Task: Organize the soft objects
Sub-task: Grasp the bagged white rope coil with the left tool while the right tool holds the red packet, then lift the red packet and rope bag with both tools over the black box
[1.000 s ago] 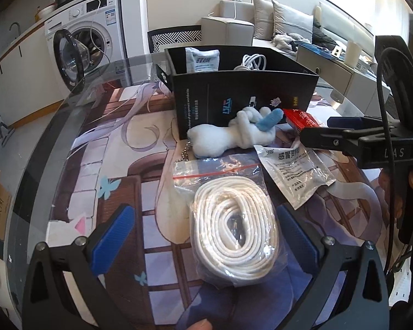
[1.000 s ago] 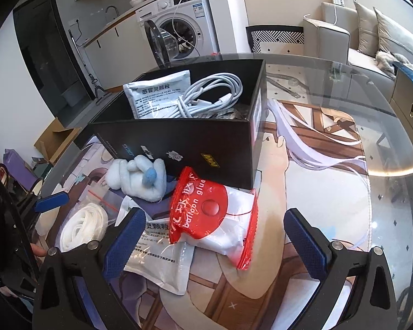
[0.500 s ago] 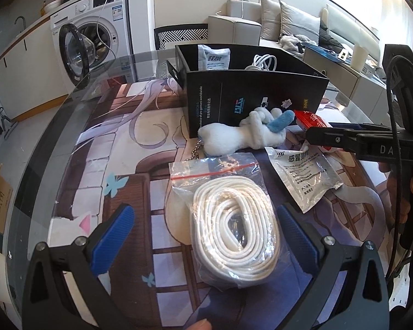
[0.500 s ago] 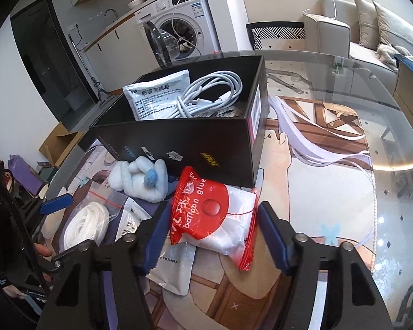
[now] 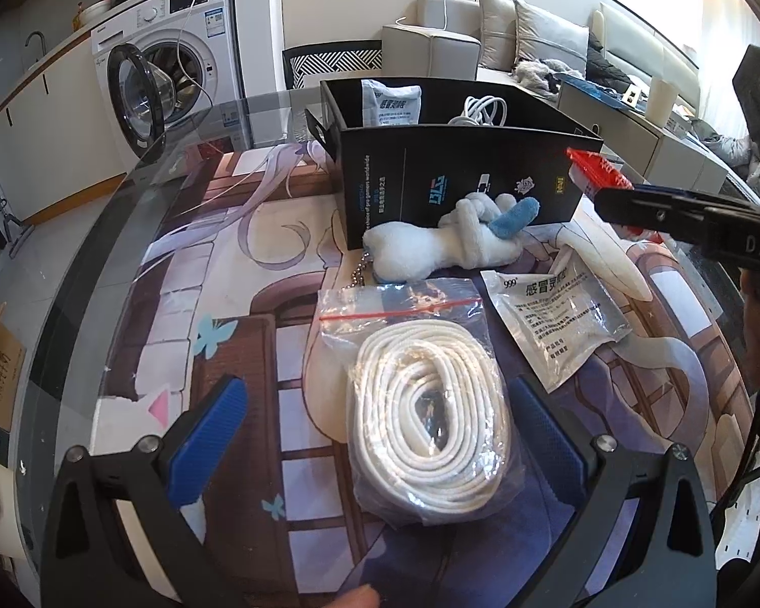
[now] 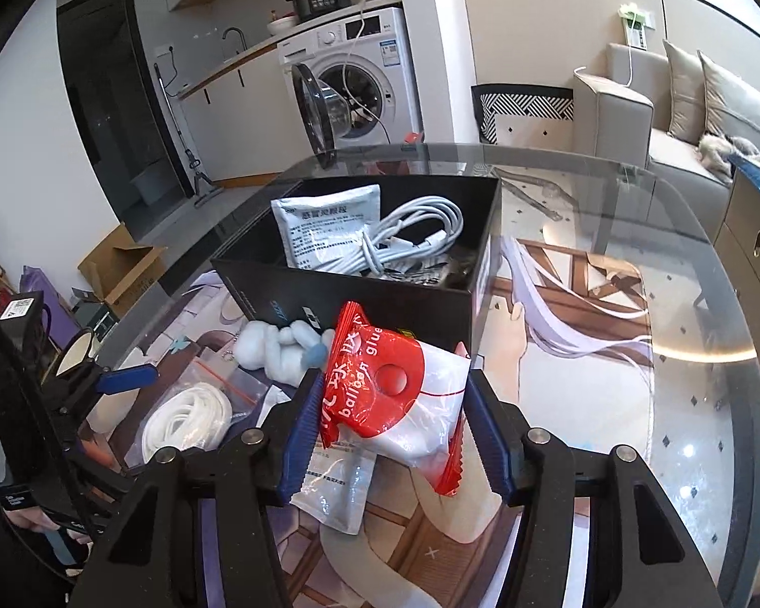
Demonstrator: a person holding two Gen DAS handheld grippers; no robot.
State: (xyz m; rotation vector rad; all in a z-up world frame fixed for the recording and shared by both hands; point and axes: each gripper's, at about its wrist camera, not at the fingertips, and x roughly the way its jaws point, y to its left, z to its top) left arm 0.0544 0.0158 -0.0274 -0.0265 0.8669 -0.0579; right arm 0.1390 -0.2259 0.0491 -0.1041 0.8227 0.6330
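Before black box (image 6: 380,299), right gripper (image 6: 395,435) clamping balloon-glue pack (image 6: 400,395)

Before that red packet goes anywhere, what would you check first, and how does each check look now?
1. Grip on the red balloon glue packet: the right gripper has just been closing its jaws, and both blue pads press its sides. Ok.
2. Packet clear of the table: in the left wrist view it shows at the height of the box rim. Ok.
3. Room in the black box: a white cable and a sachet lie inside, with dark floor showing. Ok.
4. Sachet under the packet: whether it clings cannot be told.
5. Left gripper: jaws open astride the bagged white rope, not pressing it. Ok.
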